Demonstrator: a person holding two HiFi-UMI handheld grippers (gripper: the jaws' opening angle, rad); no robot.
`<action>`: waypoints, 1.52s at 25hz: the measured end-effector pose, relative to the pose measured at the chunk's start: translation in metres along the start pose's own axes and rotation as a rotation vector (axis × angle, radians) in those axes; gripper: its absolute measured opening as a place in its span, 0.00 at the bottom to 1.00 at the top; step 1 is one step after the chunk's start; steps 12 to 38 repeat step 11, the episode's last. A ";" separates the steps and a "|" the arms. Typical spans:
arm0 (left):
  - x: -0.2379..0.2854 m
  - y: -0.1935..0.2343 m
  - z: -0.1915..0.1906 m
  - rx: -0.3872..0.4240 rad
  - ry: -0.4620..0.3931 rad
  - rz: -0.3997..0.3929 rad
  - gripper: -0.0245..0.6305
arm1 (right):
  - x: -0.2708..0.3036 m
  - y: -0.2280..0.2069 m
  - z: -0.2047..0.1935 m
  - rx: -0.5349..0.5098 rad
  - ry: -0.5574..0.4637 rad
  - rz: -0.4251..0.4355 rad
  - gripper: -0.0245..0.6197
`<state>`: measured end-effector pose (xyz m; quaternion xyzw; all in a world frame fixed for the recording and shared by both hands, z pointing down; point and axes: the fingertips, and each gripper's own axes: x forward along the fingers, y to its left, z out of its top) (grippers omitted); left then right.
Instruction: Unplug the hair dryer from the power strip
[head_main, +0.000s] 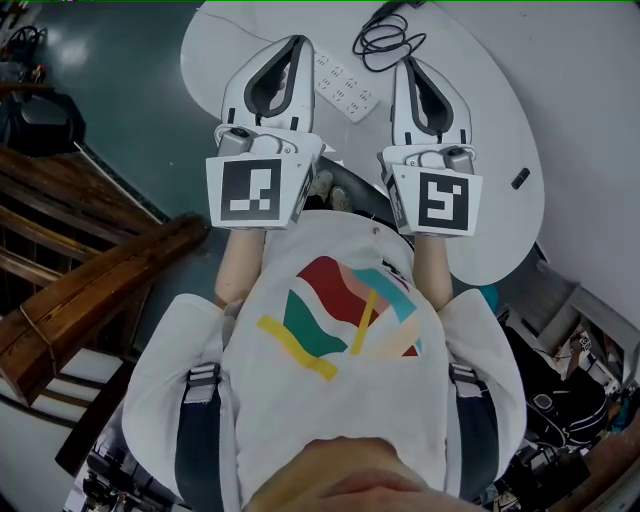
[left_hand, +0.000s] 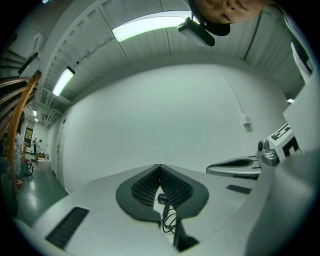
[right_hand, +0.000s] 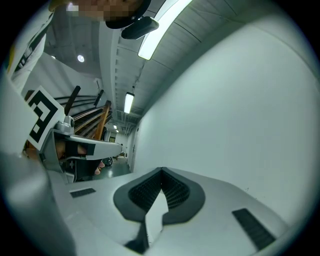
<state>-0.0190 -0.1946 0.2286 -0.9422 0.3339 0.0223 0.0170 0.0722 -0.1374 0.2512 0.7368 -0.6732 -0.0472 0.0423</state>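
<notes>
**Both grippers shut and empty above the desk; power strip lies below them**

Head view: the person holds both grippers level over a white, round-edged desk (head_main: 480, 120). The left gripper (head_main: 297, 44) and right gripper (head_main: 408, 64) sit side by side, apart, each pointing away from the body.

Left gripper, own view: the ribbed black fingers (left_hand: 145, 187) are closed, with the tips meeting on the centre line. Nothing is between them. They touch nothing on the desk.

Right gripper, own view: its fingers (right_hand: 176, 192) are also closed tip to tip. The small gap behind the tips shows only white desk. It holds nothing and touches nothing.

Each gripper appears in the other's view. The right one shows at the right edge of the left gripper view, and the left one at the left side of the right gripper view.

Task items:
- The white power strip (head_main: 347, 90) lies flat on the desk at a slant, between the two grippers and beneath their level.
- A black cord (head_main: 386, 40) lies in a loose coil near the strip's far end, apart from it.
- The cord runs up to a dark object (head_main: 398, 5) that is cut off by the top edge. Whether that object is the hair dryer cannot be told.
- The same cord (left_hand: 170, 221) shows through the gap below the left fingers, with a dark plug-like end above the loops.

Other: a small black item (head_main: 520, 180) lies near the desk's right rim. A wooden stair rail (head_main: 90, 290) is to the person's left, on the floor side.
</notes>
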 end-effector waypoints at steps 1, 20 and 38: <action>0.000 -0.002 0.002 0.009 -0.015 -0.005 0.06 | 0.000 -0.001 0.000 0.000 -0.001 -0.001 0.05; -0.001 -0.002 0.014 0.031 -0.041 -0.003 0.06 | 0.001 -0.002 0.006 -0.004 -0.015 -0.004 0.05; -0.001 -0.002 0.014 0.031 -0.041 -0.003 0.06 | 0.001 -0.002 0.006 -0.004 -0.015 -0.004 0.05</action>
